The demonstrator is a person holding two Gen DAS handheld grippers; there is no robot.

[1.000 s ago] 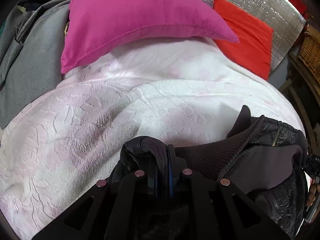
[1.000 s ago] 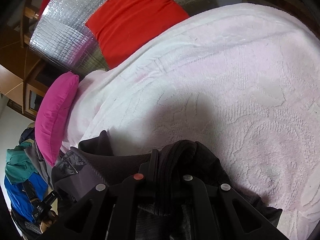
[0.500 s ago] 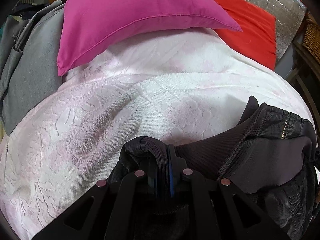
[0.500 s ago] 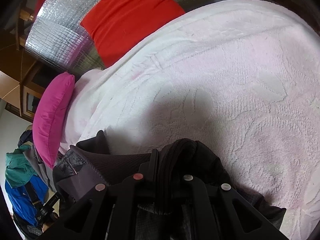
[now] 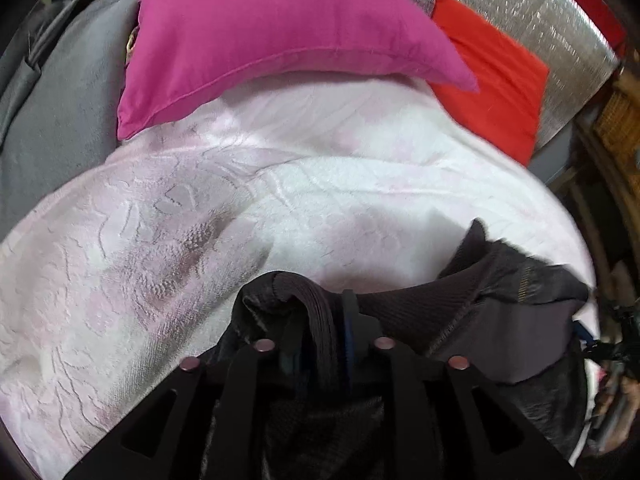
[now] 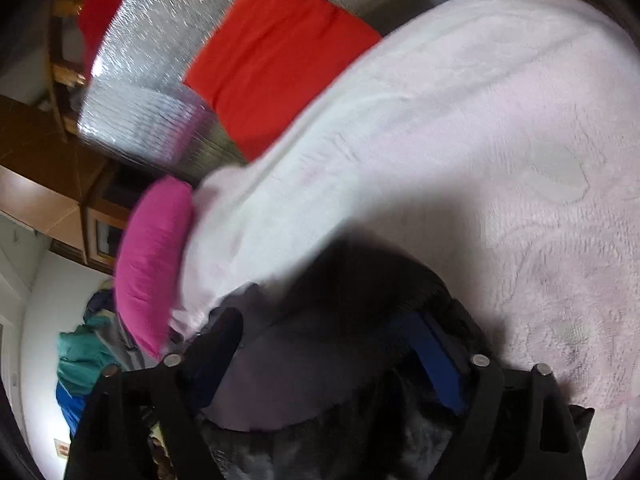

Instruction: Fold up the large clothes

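Observation:
A dark jacket [image 5: 500,328] with a ribbed hem lies on the pale pink bedspread [image 5: 200,220]. My left gripper [image 5: 324,320] is shut on a bunched ribbed edge of the jacket, low at the near side of the bed. In the right wrist view my right gripper [image 6: 332,328] stands open, its fingers [image 6: 436,356] spread wide, with the jacket [image 6: 320,360] lying loose between and under them. That view is blurred.
A magenta pillow [image 5: 280,36] and a red cushion [image 5: 492,76] lie at the head of the bed against a silver foil panel [image 6: 152,92]. Grey clothing [image 5: 52,120] lies at the left. A pile of teal and blue clothes [image 6: 80,364] sits beyond the bed.
My right gripper has opened and let go of the jacket fold it was holding. My left gripper keeps its hold and has shifted slightly.

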